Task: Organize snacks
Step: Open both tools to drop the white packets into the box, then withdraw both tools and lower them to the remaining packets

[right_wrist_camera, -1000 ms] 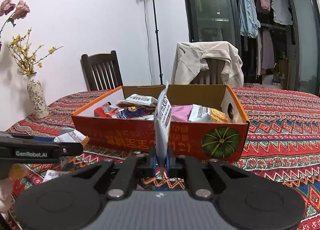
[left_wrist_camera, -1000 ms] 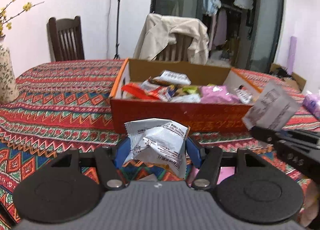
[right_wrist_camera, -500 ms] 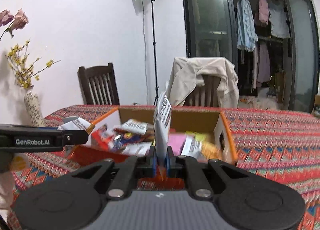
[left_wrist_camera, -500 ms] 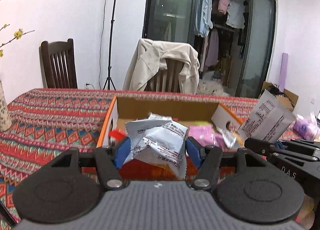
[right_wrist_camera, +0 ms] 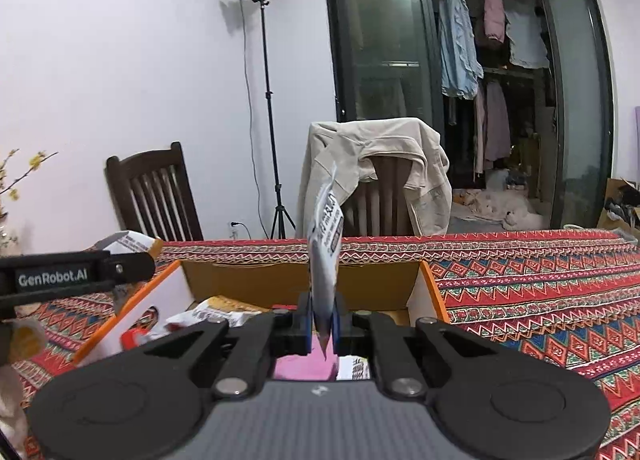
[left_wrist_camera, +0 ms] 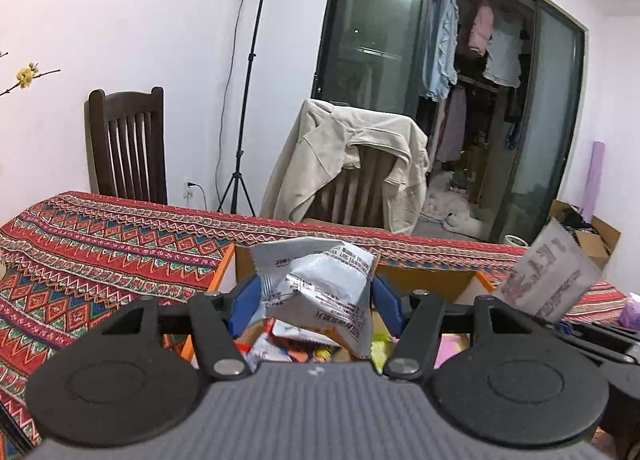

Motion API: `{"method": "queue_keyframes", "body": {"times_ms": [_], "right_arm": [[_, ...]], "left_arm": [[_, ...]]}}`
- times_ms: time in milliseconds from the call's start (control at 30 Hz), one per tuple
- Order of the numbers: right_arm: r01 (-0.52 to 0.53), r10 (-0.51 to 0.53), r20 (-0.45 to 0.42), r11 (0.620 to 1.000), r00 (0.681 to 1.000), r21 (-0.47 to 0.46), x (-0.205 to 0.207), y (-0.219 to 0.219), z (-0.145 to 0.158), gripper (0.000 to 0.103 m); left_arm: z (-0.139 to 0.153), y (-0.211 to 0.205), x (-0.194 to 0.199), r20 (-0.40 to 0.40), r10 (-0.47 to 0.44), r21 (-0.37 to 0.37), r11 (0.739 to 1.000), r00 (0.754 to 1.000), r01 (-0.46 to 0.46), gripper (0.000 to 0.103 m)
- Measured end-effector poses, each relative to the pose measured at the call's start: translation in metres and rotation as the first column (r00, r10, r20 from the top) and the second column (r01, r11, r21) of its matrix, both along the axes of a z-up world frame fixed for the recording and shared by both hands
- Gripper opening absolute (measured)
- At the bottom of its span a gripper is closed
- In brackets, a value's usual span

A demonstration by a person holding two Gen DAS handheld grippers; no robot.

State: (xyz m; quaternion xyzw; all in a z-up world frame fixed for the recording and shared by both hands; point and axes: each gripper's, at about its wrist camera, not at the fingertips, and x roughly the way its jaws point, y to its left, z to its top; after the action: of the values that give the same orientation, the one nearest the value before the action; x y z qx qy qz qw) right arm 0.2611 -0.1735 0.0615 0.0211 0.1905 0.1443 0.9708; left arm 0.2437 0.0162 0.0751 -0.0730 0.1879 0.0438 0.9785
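Note:
My left gripper (left_wrist_camera: pixel 314 300) is shut on a puffy silver snack packet (left_wrist_camera: pixel 320 288), its blue pads pressing both sides. It hangs over the orange cardboard box (left_wrist_camera: pixel 436 280), where several snacks lie below. My right gripper (right_wrist_camera: pixel 323 318) is shut on a flat white snack packet (right_wrist_camera: pixel 326 252) that stands upright, edge-on, over the same box (right_wrist_camera: pixel 304 284). In the left wrist view that white packet (left_wrist_camera: pixel 550 280) shows at the right. In the right wrist view the left gripper's side (right_wrist_camera: pixel 76 272) shows at the left with its packet (right_wrist_camera: pixel 128 242).
The box sits on a table under a red patterned cloth (right_wrist_camera: pixel 540 284). Behind the table stand a dark wooden chair (right_wrist_camera: pixel 154 195), a chair draped with a beige jacket (right_wrist_camera: pixel 376 171) and a light stand (right_wrist_camera: pixel 266 99). Pink and other snacks (right_wrist_camera: pixel 304 366) fill the box.
Both grippers have risen and moved forward with their packets, from in front of the box to over its open top. Neither grip has changed.

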Motion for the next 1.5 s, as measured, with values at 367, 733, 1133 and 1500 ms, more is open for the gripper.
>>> {"method": "queue_keyframes", "body": {"times_ms": [367, 733, 1133, 1500], "right_arm": [[-0.021, 0.02, -0.026, 1.0, 0.999, -0.021, 0.027, -0.003, -0.04, 0.013], [0.014, -0.013, -0.05, 1.0, 0.999, 0.015, 0.022, -0.012, -0.043, 0.103], [0.026, -0.025, -0.016, 0.999, 1.0, 0.039, 0.003, -0.019, -0.023, 0.103], [-0.027, 0.03, 0.062, 0.999, 0.998, -0.041, -0.052, -0.008, 0.004, 0.103]], "left_arm": [[-0.046, 0.005, 0.021, 0.005, -0.004, 0.045, 0.999, 1.0, 0.004, 0.08], [-0.047, 0.015, 0.014, 0.043, 0.05, 0.009, 0.999, 0.998, -0.051, 0.103], [-0.007, -0.001, -0.02, 0.109, 0.038, 0.02, 0.999, 0.993, -0.04, 0.103], [0.006, 0.014, -0.076, 0.075, 0.027, 0.003, 1.0, 0.997, -0.028, 0.103]]}}
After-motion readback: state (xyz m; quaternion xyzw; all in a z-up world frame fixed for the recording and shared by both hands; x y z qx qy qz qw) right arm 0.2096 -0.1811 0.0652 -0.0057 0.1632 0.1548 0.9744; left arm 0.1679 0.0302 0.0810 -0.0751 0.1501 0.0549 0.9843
